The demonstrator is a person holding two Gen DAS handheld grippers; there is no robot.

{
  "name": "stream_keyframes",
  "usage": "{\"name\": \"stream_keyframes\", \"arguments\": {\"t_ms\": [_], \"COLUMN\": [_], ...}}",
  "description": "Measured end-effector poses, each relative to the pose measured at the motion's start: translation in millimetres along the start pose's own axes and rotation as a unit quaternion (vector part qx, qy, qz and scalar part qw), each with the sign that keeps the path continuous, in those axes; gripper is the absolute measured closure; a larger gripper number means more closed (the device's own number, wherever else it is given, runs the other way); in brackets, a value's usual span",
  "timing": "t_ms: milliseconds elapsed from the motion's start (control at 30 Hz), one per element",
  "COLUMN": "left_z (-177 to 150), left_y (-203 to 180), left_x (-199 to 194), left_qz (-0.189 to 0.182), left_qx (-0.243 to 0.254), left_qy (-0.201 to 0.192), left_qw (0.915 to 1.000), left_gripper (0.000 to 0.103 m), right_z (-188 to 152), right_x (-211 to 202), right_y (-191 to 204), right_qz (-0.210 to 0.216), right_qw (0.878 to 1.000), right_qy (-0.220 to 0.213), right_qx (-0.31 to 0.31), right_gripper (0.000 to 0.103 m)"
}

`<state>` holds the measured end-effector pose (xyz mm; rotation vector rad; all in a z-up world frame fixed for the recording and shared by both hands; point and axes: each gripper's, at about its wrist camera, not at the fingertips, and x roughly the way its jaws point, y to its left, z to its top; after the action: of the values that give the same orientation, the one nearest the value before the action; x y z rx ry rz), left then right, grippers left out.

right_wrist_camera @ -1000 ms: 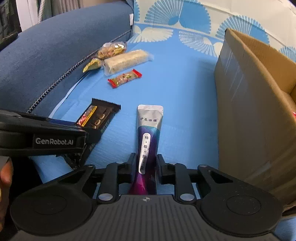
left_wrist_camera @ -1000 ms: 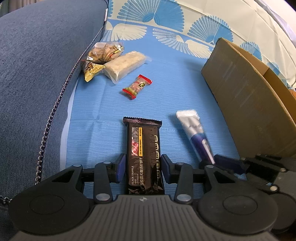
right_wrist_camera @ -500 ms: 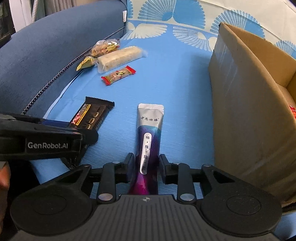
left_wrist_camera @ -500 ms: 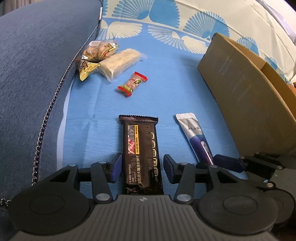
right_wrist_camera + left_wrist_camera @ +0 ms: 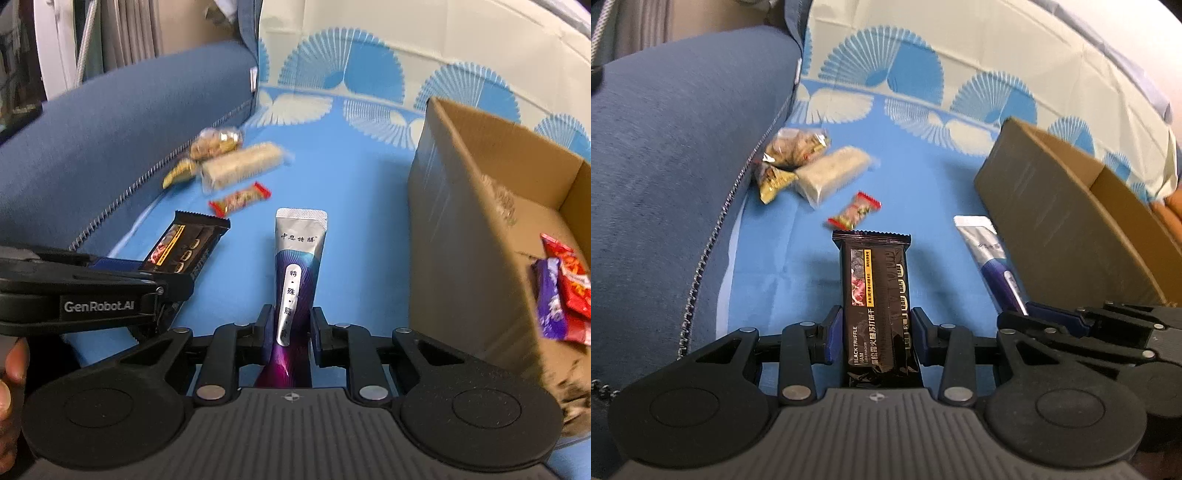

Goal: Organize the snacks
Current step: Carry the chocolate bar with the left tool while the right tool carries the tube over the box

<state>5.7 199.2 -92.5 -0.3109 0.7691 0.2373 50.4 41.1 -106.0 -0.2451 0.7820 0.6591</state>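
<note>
My left gripper (image 5: 876,334) is shut on a black truffle cracker pack (image 5: 875,291) and holds it lifted above the blue cloth; the pack also shows in the right wrist view (image 5: 184,247). My right gripper (image 5: 291,330) is shut on a silver and purple sachet (image 5: 297,273), also raised, which shows in the left wrist view too (image 5: 991,258). An open cardboard box (image 5: 461,236) stands at the right with red and purple snack packs (image 5: 561,291) inside.
On the blue cloth at the back lie a red candy (image 5: 854,213), a pale rice bar (image 5: 833,173), a nut pack (image 5: 796,147) and a small gold pack (image 5: 774,182). A dark blue sofa cushion (image 5: 665,166) rises at the left.
Both grippers have risen with their snacks off the cloth and drawn back, showing more of the sofa back. The box interior has come into the right wrist view.
</note>
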Motion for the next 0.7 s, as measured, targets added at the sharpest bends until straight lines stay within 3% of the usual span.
{"name": "stream_keyframes", "arguments": {"t_ms": [200,433,700], "left_z": [1,-2,-5], "left_y": [-1,-6,-8], "left_x": [-11,-19,-30], "left_qz": [-0.003,-0.010,0.001], "left_qx": [-0.008,-0.016,-0.083], "left_qy": [-0.017,-0.006,0.014], "left_qw": [0.9998,0.9998,0.9964], "left_gripper": [0.061,0.061,0.061], "right_z": [10,19,20], "right_x": [-23,-55,-89], "right_y": [-6,-21,-38], "right_qz": [0.011,0.027,0.033], "right_qw": [0.999,0.994,0.986], "right_qy": [-0.043,-0.100,-0.162], "right_qx": [0.005,0.016,0.002], "right_gripper": [0.082,0.082,0.082]}}
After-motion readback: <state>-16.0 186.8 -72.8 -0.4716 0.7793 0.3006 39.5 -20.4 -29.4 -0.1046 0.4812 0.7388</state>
